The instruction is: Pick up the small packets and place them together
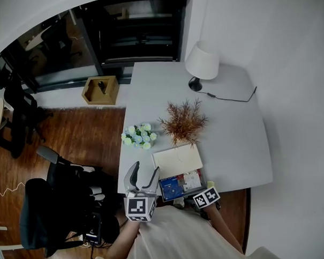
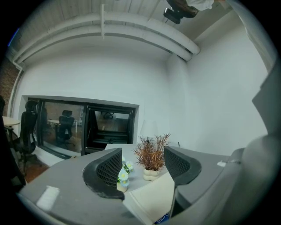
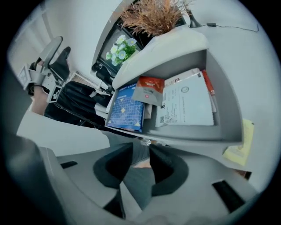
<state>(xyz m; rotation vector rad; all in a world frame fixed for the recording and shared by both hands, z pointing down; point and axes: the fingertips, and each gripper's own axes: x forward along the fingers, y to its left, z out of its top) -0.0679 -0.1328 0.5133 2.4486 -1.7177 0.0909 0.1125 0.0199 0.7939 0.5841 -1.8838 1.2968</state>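
Head view: the left gripper [image 1: 145, 168] is held low at the near left corner of the table [image 1: 232, 150], jaws pointing toward the far end; of the right gripper [image 1: 206, 197] only the marker cube shows, at the near edge. The packets [image 1: 180, 185] lie together by that edge, just in front of a notebook [image 1: 178, 160]. Flowers [image 1: 139, 136] and a dried plant [image 1: 184, 121] stand mid-table and a lamp [image 1: 202, 61] at the far end; the right half lies bare. A chair [image 1: 53, 206] stands on the wood floor [image 1: 81, 130] to the left. Left gripper view: the jaws stand wide apart and empty, held nearly level, framing plant and flowers before a white wall and a dark window [image 2: 79, 127]. Right gripper view: the jaws tilt down below the table edge, a narrow gap between them, nothing plainly clamped; above them lie a blue packet [image 3: 127, 107], a red packet [image 3: 149, 90] and a printed sheet [image 3: 186, 103].
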